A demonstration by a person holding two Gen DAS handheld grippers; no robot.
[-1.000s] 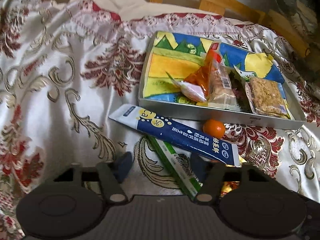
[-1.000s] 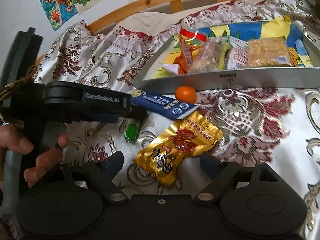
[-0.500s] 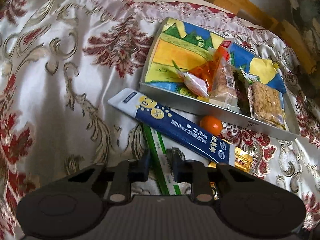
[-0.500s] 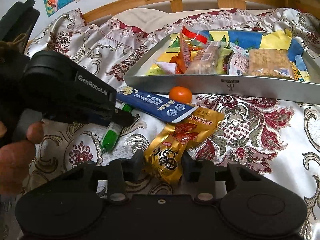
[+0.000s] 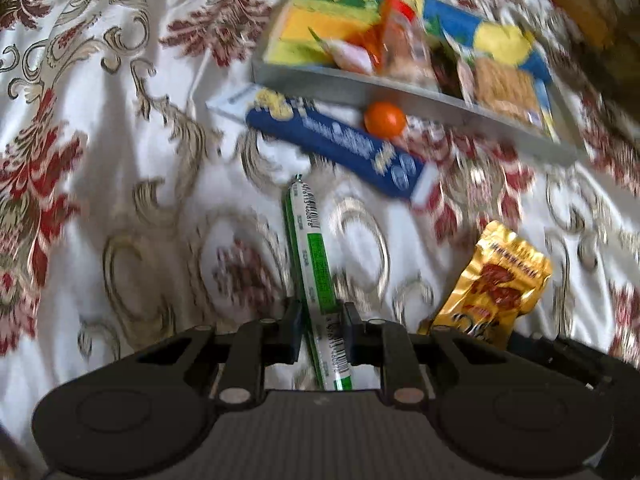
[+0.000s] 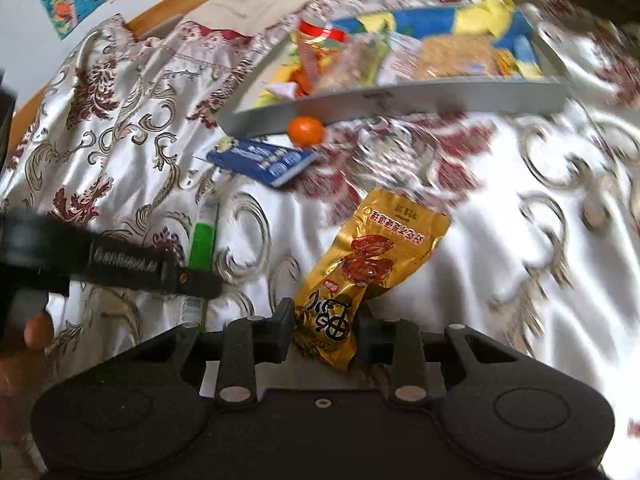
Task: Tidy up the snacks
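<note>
Here, tray (image 5: 400,86) rim apparently blurred, bedspread (image 5: 120,160) open beside

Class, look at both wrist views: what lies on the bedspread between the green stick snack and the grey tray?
The dark blue packet lies between the green stick snack and the grey tray, slantwise; both wrist views show it.

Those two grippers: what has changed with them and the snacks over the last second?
Both closed from wide open. The left gripper is closing on the green stick, which came out from under the blue packet. The right gripper is closing on the gold pouch. The orange ball and tray stayed put.
</note>
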